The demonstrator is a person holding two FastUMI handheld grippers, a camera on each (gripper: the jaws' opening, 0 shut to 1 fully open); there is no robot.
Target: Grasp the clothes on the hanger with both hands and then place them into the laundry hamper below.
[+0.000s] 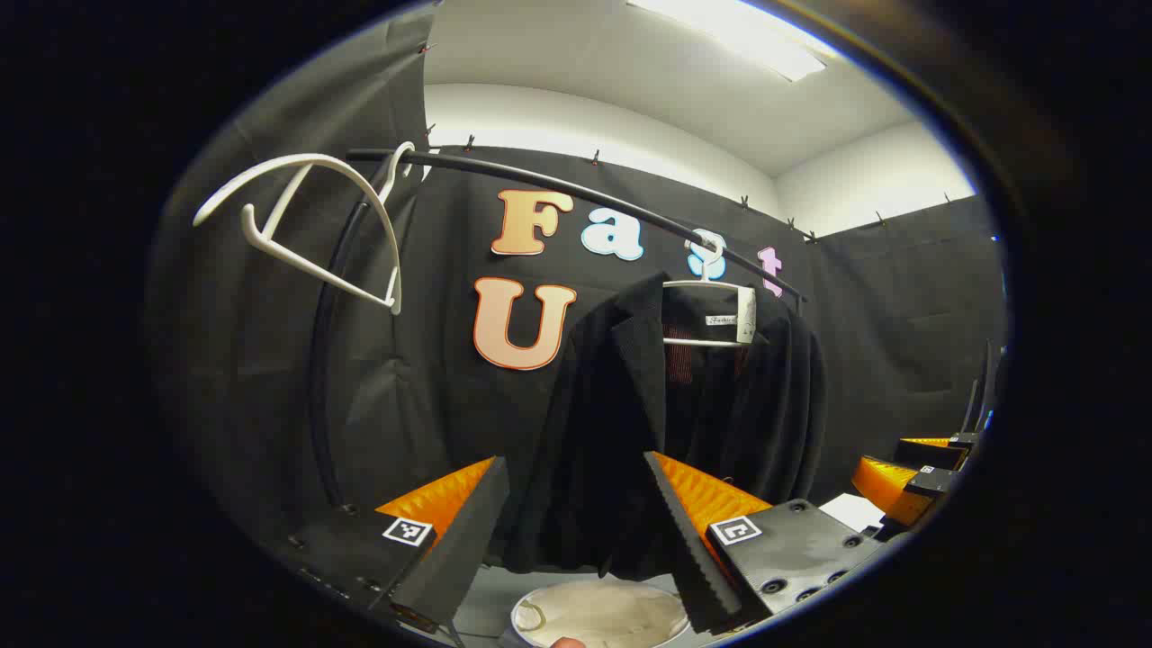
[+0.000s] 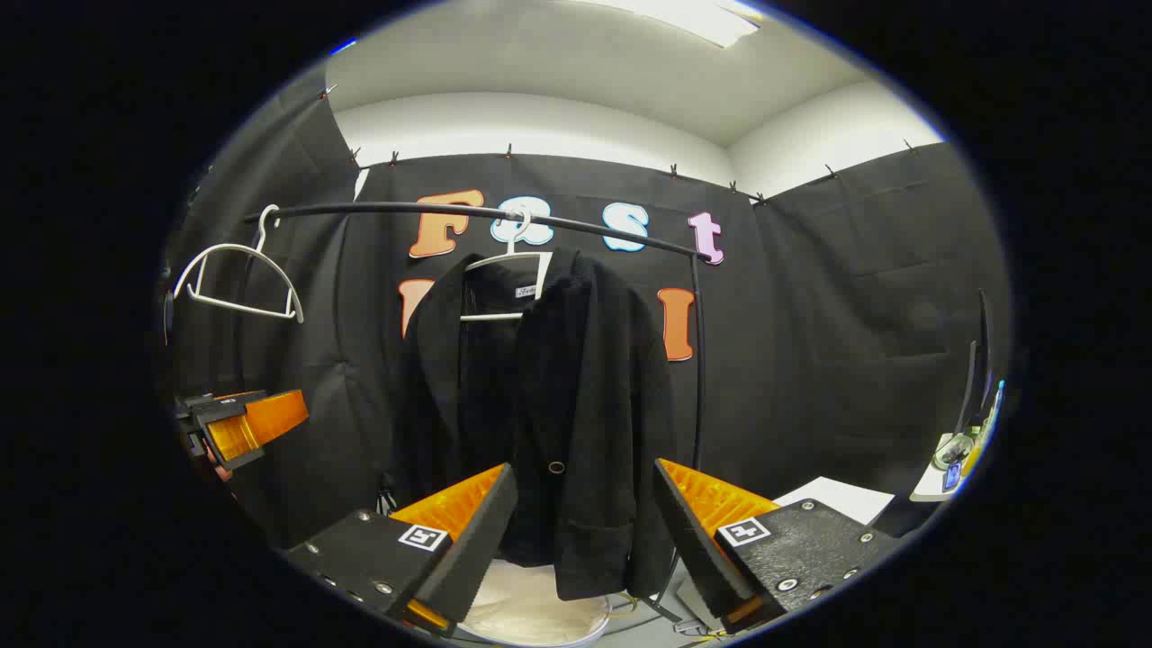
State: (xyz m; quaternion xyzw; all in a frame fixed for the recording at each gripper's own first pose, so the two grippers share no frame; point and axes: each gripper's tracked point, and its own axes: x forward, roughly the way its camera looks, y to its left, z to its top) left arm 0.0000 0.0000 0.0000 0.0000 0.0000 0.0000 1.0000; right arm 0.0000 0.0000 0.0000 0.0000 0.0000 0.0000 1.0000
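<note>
Black jacket (image 1: 684,423), long axis vertical on its white hanger (image 1: 711,310), hangs ahead of my left gripper (image 1: 576,531) and right gripper (image 2: 585,540), both spread wide, empty.

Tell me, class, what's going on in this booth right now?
A person holds two grippers, both open and empty, in front of a black jacket on a white hanger on a clothes rail. The left gripper and the right gripper have not touched the jacket yet. A laundry hamper with pale contents sits below. An empty hanger hangs further along the rail.
</note>
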